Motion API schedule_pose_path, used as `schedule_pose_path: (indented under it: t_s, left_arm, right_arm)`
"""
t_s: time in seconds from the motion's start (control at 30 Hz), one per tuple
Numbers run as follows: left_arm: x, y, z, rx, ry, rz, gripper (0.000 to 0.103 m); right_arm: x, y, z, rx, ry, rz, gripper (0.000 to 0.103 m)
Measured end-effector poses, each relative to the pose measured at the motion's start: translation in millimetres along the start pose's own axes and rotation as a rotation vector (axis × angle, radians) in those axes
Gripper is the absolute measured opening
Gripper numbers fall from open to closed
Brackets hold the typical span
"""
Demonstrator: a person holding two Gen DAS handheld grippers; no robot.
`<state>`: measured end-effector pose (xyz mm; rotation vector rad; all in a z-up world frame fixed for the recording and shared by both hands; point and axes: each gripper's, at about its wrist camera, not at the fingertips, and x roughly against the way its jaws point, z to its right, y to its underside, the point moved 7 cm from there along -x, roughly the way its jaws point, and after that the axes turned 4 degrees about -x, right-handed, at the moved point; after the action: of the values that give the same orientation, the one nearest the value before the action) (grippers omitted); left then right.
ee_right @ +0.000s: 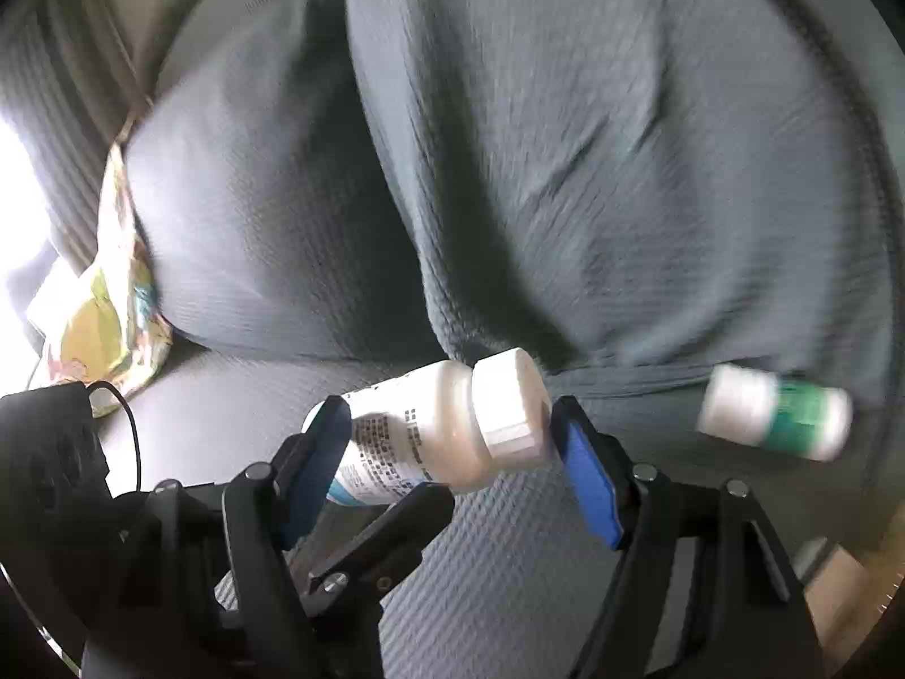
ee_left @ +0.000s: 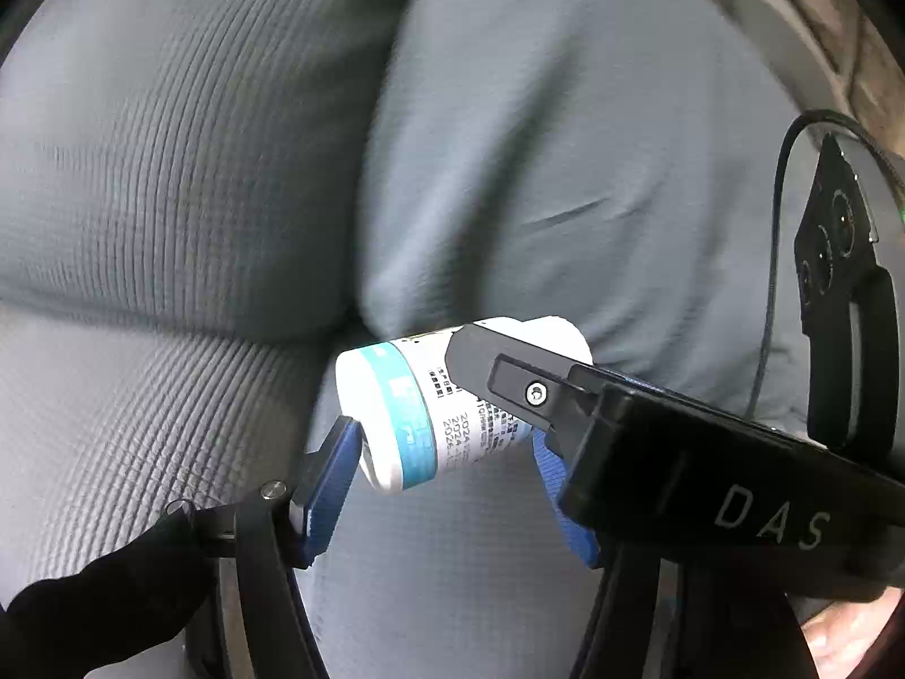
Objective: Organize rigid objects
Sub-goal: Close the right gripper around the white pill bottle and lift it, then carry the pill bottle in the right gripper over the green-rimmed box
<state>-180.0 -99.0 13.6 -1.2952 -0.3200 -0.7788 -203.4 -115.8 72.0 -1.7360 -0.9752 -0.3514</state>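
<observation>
A white pill bottle (ee_left: 396,413) with a teal band and printed label lies crosswise between my left gripper's (ee_left: 444,435) blue pads, which press on its base edge and side. My right gripper (ee_right: 449,418) spans the same bottle (ee_right: 435,435) lengthwise, one pad at the white cap and one at the base. In the left wrist view one black finger (ee_left: 509,385) of the right gripper lies over the bottle's neck. A left finger (ee_right: 390,532) shows under the bottle in the right wrist view. A second bottle (ee_right: 775,421), green-labelled with a white cap, lies blurred on the cushion to the right.
Grey ribbed sofa cushions (ee_left: 169,170) fill both views, with a seam between two back cushions behind the bottle. A colourful patterned bag (ee_right: 107,305) is wedged at the sofa's left end. A brown edge (ee_right: 843,594) shows at lower right.
</observation>
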Motion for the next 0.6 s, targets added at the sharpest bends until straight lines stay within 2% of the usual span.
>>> schedule_pose_path:
  t_s: [0.1,0.23,0.27,0.37,0.5,0.6]
  left_arm:
    - [38.9,-5.9,50.3,-0.083,0.012,0.036,0.064]
    - [83.1,-25.6,103.8,-0.152,0.04,0.095,0.064]
    - [86.9,-41.0,103.0,-0.168,0.039,0.104,0.064]
    - [111.9,-46.2,145.0,-0.25,0.043,0.139,0.064]
    - [127.6,-42.6,191.0,-0.306,0.118,0.151,0.064]
    - [158.6,-32.8,234.0,-0.328,0.197,0.153,0.064]
  right_arm:
    - [52.9,-1.5,-3.7,0.029,0.029,0.076,0.073]
    - [134.0,9.7,10.2,0.042,0.058,0.168,0.073]
    - [155.3,11.6,30.2,0.038,0.061,0.181,0.073]
    - [203.4,20.3,37.6,0.023,0.1,0.234,0.073]
    - [272.2,34.8,56.2,0.024,0.198,0.317,0.073]
    - [315.8,45.8,67.2,0.023,0.259,0.362,0.073]
